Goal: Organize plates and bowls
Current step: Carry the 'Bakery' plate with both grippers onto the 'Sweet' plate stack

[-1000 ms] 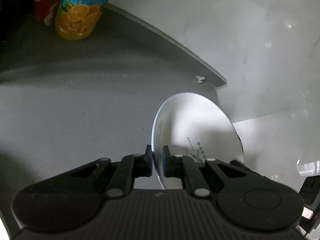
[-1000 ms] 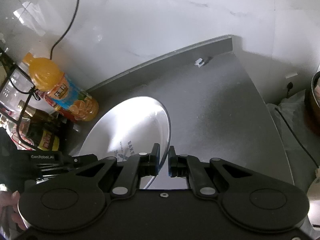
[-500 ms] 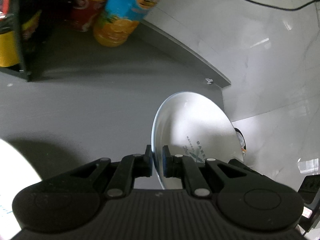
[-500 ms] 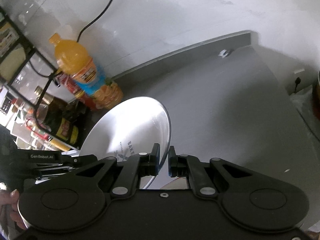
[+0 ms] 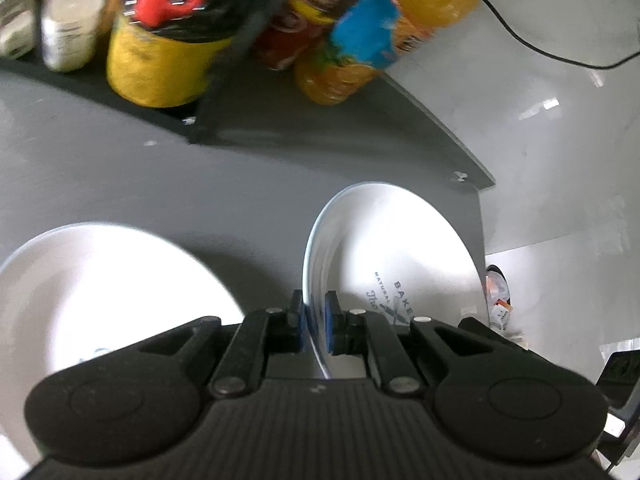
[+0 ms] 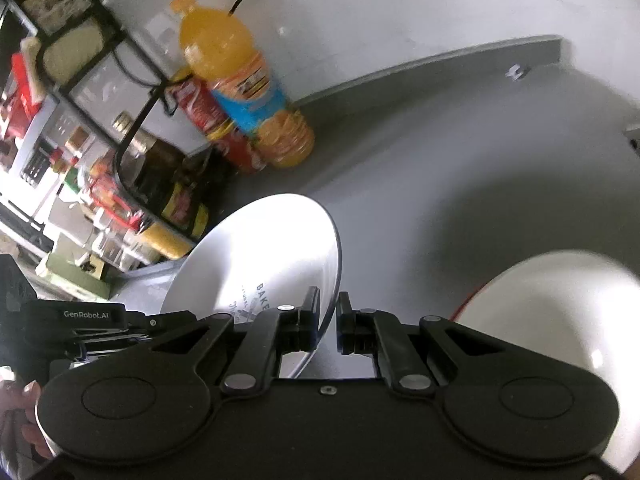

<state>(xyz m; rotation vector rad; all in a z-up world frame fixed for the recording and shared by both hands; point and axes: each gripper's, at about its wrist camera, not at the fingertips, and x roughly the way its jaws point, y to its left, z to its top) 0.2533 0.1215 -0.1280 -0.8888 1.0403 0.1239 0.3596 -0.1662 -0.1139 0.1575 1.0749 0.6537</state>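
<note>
A white plate (image 5: 392, 256) printed "BAKE" hangs tilted above the grey counter (image 5: 200, 184), held by both grippers at opposite rims. My left gripper (image 5: 314, 328) is shut on its near rim, blue pads on either side. In the right wrist view the same plate (image 6: 264, 256) has its edge between the fingers of my right gripper (image 6: 328, 320), which is shut on it. A second white plate (image 5: 100, 280) lies on the counter at the lower left. A white dish (image 6: 552, 304) with a red edge sits at the lower right in the right wrist view.
An orange juice bottle (image 6: 244, 84) and a red can (image 6: 208, 120) stand by the back wall. A black rack (image 6: 80, 92) of jars and bottles fills the left. A yellow tin (image 5: 160, 64) sits on its shelf. The counter ends at the right edge (image 5: 480, 208).
Both grippers have pulled back with the plate held between them. The rack, the bottles and the two other white dishes have come into view. The grips are unchanged.
</note>
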